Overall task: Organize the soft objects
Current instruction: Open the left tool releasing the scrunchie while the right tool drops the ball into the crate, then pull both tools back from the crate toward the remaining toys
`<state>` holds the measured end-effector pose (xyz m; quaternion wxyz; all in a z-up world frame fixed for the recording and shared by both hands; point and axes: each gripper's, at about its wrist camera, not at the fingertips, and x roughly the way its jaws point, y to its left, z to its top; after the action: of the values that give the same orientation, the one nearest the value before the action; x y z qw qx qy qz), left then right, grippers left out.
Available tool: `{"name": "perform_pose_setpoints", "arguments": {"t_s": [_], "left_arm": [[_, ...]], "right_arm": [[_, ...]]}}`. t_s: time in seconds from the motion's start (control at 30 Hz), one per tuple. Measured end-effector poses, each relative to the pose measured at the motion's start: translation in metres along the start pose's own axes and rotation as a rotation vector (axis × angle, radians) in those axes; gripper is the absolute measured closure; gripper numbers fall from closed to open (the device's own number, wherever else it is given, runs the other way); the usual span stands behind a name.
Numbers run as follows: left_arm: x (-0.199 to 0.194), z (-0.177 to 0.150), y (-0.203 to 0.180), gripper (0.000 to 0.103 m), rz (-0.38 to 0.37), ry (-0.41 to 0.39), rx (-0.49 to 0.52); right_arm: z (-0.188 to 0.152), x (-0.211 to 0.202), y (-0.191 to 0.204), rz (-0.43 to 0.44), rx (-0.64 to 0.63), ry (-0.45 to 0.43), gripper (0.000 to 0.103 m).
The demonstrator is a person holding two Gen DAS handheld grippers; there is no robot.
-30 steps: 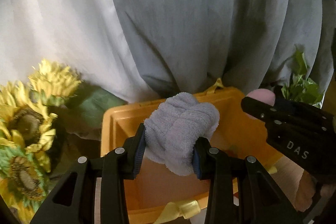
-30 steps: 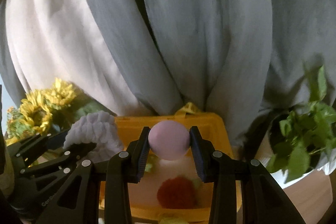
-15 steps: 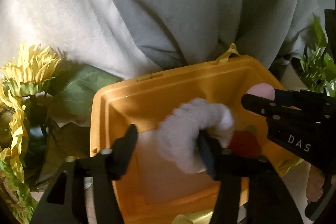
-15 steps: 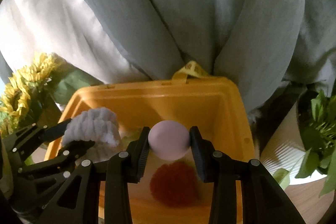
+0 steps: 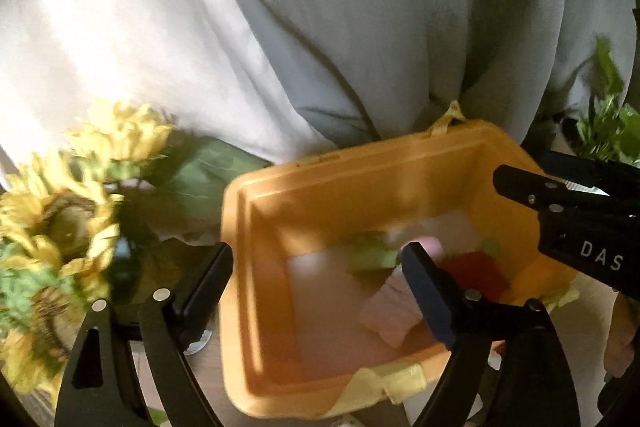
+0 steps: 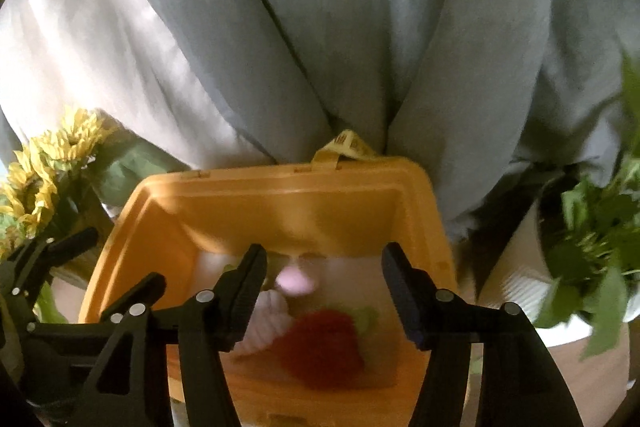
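Left gripper (image 5: pixel 316 263): jaws opening wide, gripping nothing, hanging over bin (image 5: pixel 256 219). Right gripper (image 6: pixel 324 267): jaws opening, empty. Towel (image 5: pixel 390 311) lying in bin, beside red pompom (image 6: pixel 320 343). Pink ball (image 6: pixel 296 281) blurred, inside bin. Sunflowers (image 5: pixel 60 219) sitting left of bin.

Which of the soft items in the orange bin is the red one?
The fuzzy red ball, lying on the floor of the orange bin nearest the camera; the pink ball and pale rolled towel lie beside it.
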<state>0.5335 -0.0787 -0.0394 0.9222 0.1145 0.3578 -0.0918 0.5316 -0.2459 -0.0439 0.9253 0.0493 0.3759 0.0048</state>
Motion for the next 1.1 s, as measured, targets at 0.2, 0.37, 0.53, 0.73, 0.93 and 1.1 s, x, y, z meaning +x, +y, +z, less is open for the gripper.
{"name": "perform_pose_setpoints", "arguments": {"t_s": [0.2,0.37,0.53,0.73,0.93,1.1], "left_arm": [[-0.041,-0.003,0.005,0.011,0.017,-0.085,-0.019],[-0.072,-0.009,0.009,0.009,0.051,-0.147,-0.040],[-0.091,-0.016,0.012,0.008,0.102,-0.189,-0.071],[-0.114,-0.034,0.012,0.007,0.126,-0.213,-0.093],[-0.125,-0.053,0.010,0.006,0.125,-0.211,-0.118],[-0.125,-0.067,0.009,0.005,0.089,-0.179,-0.161]], "right_arm": [[0.000,-0.035,0.003,-0.006,0.015,-0.064,0.039],[-0.003,-0.064,0.004,-0.025,0.018,-0.114,0.039],[-0.009,-0.092,0.007,-0.089,0.019,-0.183,0.032],[-0.022,-0.117,0.010,-0.137,0.024,-0.218,0.027],[-0.043,-0.127,0.010,-0.120,0.048,-0.203,0.027],[-0.058,-0.131,0.010,-0.124,0.067,-0.195,0.027]]}}
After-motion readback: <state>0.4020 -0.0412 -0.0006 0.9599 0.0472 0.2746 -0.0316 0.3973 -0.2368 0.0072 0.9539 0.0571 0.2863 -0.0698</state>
